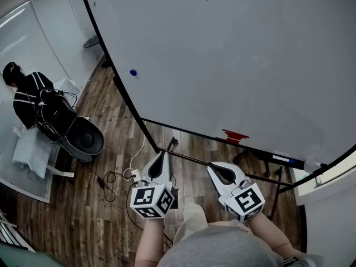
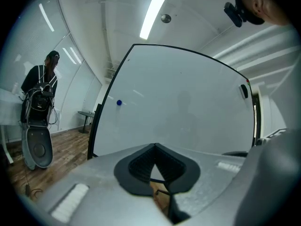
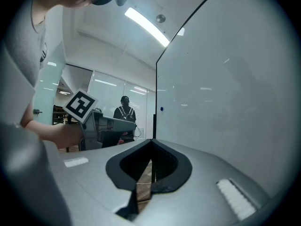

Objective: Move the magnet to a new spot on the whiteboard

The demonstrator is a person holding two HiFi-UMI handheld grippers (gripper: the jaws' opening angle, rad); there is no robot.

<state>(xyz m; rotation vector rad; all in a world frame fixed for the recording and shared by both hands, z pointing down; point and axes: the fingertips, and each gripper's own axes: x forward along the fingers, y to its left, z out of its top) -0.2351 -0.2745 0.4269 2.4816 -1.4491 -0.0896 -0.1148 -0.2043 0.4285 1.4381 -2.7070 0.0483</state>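
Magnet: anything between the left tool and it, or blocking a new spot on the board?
Nothing visible. The blue magnet sits near the whiteboard's left edge. The left tool, shut and empty, is held low in front of the board, with only open air between. The board face around the magnet looks bare.

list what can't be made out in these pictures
- Blue magnet: a tiny dot in all three views; shape unreadable.
- Red item on the whiteboard ledge: head view, too small to identify.
- Whiteboard's top and right: cut off by the head view's edge.
- Person at left: head view, too small to tell their activity.
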